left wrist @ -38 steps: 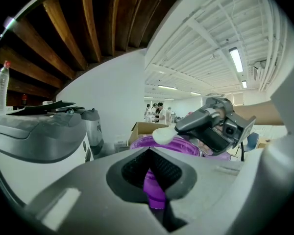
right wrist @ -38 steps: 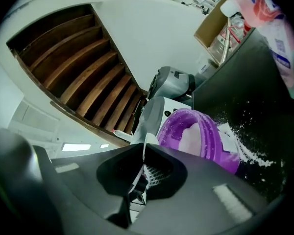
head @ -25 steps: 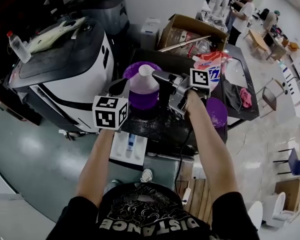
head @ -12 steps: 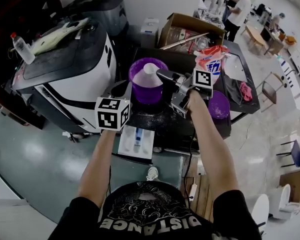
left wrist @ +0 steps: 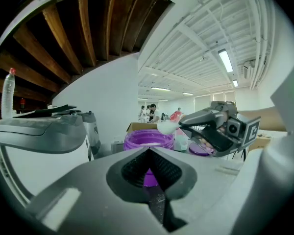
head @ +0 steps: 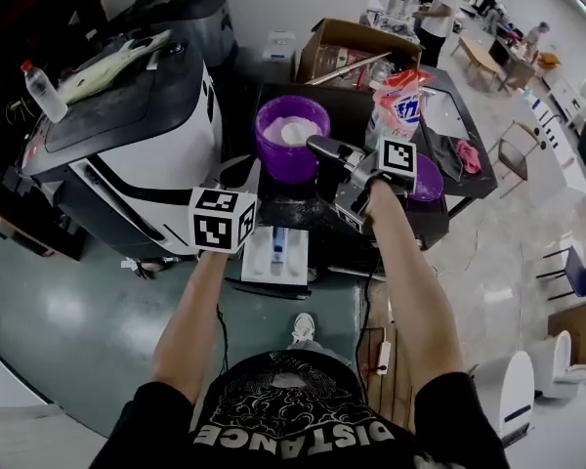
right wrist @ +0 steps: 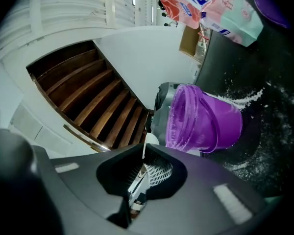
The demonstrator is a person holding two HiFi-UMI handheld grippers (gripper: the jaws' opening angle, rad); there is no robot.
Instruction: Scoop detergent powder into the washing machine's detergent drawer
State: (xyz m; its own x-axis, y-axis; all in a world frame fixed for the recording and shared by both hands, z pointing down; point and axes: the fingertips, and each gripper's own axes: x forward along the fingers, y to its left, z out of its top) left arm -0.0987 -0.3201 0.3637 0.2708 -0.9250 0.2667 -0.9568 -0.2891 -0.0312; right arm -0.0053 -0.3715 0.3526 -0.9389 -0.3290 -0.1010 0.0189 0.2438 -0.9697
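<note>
Purple tub (head: pixel 291 154) sits upright on the dark, powder-dusted top, lid off — white detergent powder (head: pixel 295 129) heaped inside. White scoop (left wrist: pixel 166 127) hangs by the tub's rim, handle clamped in your right gripper (head: pixel 314 144). Detergent drawer (head: pixel 295 262) is pulled out — white, blue insert.

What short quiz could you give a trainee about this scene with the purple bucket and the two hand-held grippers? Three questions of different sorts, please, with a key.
1. True or false: the round purple plastic bucket is covered by its lid.
2. What does the right gripper hold between its jaws? A. the handle of a white plastic scoop; B. a glass cup; C. nothing.
3. Fill in: the left gripper has its jaws ___, with nothing between them.
Key: 1 false, the bucket is open and white powder shows inside; 2 A; 3 shut.
</note>
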